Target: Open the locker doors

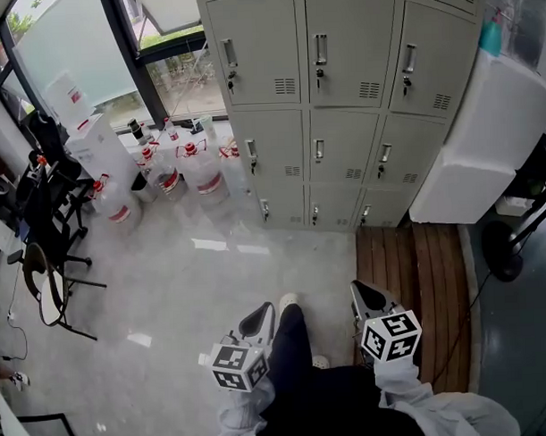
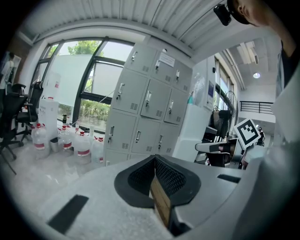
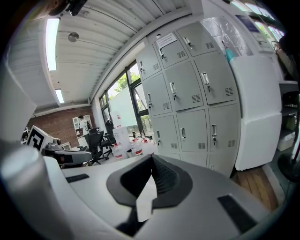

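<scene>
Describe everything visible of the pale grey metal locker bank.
The pale grey metal locker bank stands on the floor, three columns of doors in rows, every door shut. Each door has a vertical silver handle, a lock under it and a louvred vent. A white cabinet hides its lower right corner; clear water jugs sit at its left foot.

Lockers (image 1: 340,103): grey painted metal, looked matt; handles (image 1: 321,48) shiny metal.
Floor (image 1: 186,278): pale, smooth, glossy.
Slatted platform (image 1: 427,270): brown wood, matt.
Jugs (image 1: 204,175): clear plastic.
Left gripper (image 2: 154,158) body: grey, grainy, matt; pads (image 2: 171,178) black, mesh-textured.
</scene>
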Available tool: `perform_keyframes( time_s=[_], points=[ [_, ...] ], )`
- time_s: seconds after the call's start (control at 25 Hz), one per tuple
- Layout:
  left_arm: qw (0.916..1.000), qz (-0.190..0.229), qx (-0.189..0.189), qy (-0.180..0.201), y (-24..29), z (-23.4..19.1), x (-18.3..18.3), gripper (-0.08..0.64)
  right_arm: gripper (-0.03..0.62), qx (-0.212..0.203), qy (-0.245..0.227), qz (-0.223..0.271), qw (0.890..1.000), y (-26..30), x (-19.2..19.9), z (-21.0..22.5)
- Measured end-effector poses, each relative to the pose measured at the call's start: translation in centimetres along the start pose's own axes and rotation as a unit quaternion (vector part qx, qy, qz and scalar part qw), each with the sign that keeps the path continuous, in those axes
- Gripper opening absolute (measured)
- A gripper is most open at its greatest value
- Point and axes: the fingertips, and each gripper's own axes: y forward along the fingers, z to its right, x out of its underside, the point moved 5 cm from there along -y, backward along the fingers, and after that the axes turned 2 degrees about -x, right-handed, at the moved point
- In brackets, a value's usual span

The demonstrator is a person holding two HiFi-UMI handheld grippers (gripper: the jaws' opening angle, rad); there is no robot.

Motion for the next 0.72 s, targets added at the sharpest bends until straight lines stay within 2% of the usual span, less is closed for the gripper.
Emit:
perform_keyframes(
  time_s=[0.44, 0.72],
  points=[
    [0.9999, -0.002, 0.003, -0.012, 6.7, -4.6, -3.3, 0.009, 0.0, -0.007, -0.004, 0.0, 1.0, 7.4, -3.5, 1.7],
    [1.0, 0.005, 0.004, -0.007, 12.9, -9.6, -8.4, 0.009, 0.0, -0.018, -0.003, 0.01, 1.0, 15.8, -8.5, 3.7]
  ],
)
